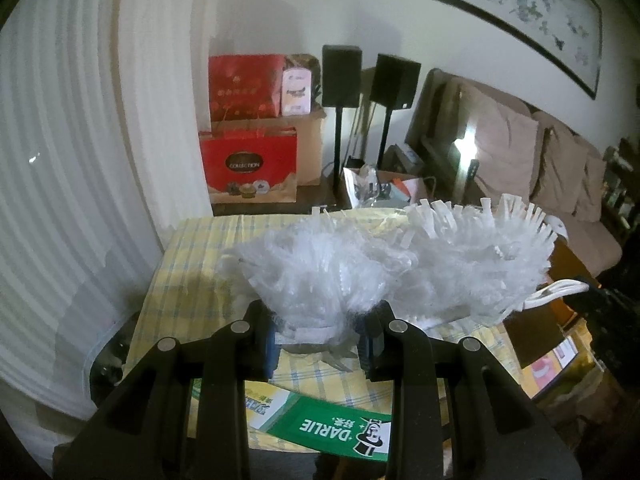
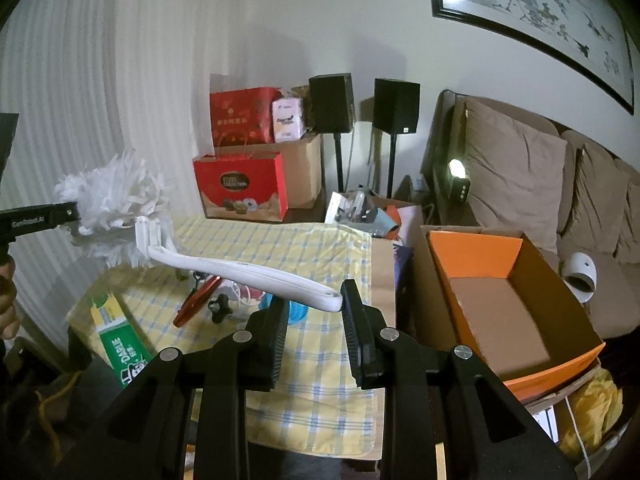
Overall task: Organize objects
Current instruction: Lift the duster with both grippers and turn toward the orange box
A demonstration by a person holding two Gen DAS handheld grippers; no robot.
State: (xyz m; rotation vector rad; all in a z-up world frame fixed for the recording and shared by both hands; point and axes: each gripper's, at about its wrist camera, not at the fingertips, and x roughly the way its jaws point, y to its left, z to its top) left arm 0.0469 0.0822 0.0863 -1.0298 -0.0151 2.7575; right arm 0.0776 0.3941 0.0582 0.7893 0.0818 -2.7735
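While both hand-held grippers clamp it, white duster (image 2: 120, 204) hangs above table (image 2: 320, 360).

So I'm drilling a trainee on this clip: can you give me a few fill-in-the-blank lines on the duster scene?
1. The left gripper clamps the white fluffy duster by its ____ end.
2. The right gripper holds its white plastic ____.
3. The orange cardboard box is ____ inside.
4. The tablecloth is yellow and ____ checked.

Missing: fluffy; handle; empty; blue

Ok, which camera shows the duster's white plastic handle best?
The right wrist view: the white plastic handle runs its whole length into the right claw. The left wrist view shows only its end behind the fluffy white duster head.
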